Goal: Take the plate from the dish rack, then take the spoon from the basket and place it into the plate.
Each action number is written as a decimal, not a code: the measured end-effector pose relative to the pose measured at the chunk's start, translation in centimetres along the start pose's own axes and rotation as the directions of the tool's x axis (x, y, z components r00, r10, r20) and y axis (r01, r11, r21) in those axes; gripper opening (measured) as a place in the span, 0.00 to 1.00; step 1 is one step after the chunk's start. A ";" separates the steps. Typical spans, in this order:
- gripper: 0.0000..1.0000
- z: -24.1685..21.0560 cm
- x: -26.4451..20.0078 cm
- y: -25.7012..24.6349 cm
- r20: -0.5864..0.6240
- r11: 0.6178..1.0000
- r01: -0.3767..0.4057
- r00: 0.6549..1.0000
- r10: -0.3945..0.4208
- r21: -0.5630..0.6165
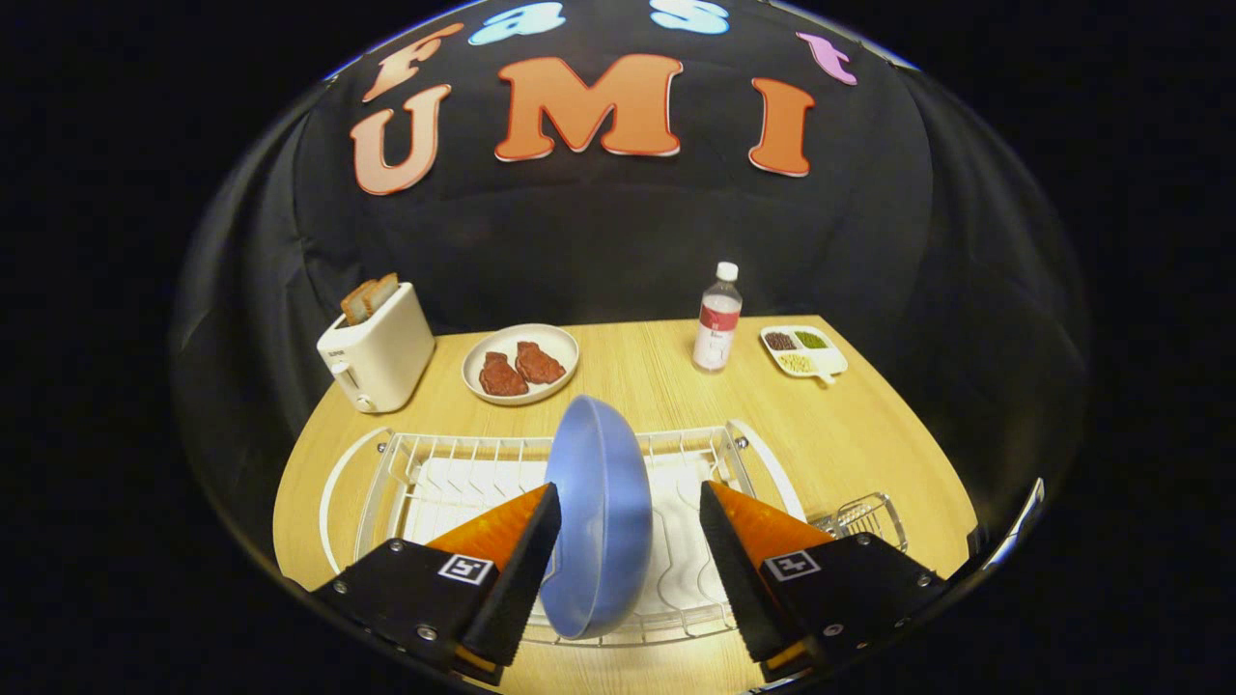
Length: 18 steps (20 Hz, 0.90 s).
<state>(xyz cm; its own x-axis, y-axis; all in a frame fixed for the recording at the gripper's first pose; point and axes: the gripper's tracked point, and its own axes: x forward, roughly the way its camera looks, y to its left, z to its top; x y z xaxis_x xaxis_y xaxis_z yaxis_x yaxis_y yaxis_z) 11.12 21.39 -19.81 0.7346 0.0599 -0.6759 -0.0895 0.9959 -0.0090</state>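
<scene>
In the gripper view, the blue plate (601, 521) stands on edge in the white wire dish rack (425, 473), which sits along the table's (869, 434) near edge; the gripper (630, 560) straddles the plate with its fingers spread, the left finger (517, 569) close against or touching the plate's rim, the right finger (739, 569) clearly apart from it, so nothing is clamped yet; the small wire basket (869, 516) hangs at the rack's right end, near the table's near right corner, and whether a spoon lies in it cannot be told; toward the far edge stand a toaster (379, 349) at the far left corner, a dish of meat (519, 363), a bottle (717, 320) and a divided tray (803, 351) at the far right; the step in hand looks like the first one, taking the plate; the next move calls for closing both fingers squarely on the rim, then lifting straight up clear of the wires, since a tilted pinch could let the plate slip.
</scene>
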 end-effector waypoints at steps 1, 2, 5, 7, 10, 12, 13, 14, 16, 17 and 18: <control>0.77 -0.9 0.4 0.0 -0.042 1.000 0.010 0.999 -0.010 0.001; 0.74 -1.5 0.8 -0.1 -0.067 1.000 0.028 0.997 -0.028 -0.005; 0.42 -1.7 1.6 -0.2 -0.092 0.998 0.066 0.994 -0.067 -0.006; 0.31 -1.3 1.5 0.2 -0.091 0.998 0.064 0.994 -0.062 0.015; 0.26 -1.0 1.2 0.5 -0.098 0.997 0.074 0.992 -0.075 -0.007; 0.25 -0.6 1.1 0.6 -0.090 0.996 0.085 0.992 -0.087 -0.023; 0.25 -0.1 0.9 0.6 -0.081 0.996 0.091 0.992 -0.092 -0.023; 0.25 0.4 1.0 0.6 -0.070 0.995 0.097 0.993 -0.098 -0.026; 0.24 0.9 0.7 0.4 -0.065 0.993 0.110 0.992 -0.112 -0.034; 0.24 1.0 0.6 0.3 -0.062 0.993 0.112 0.992 -0.113 -0.030; 0.24 1.1 0.4 0.1 -0.061 0.993 0.113 0.992 -0.115 -0.026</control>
<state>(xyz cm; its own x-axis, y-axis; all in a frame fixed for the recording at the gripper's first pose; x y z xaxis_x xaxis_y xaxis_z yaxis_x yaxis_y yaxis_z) 12.15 21.56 -19.27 0.6973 -0.0589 -0.7144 -0.0235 0.9942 -0.1049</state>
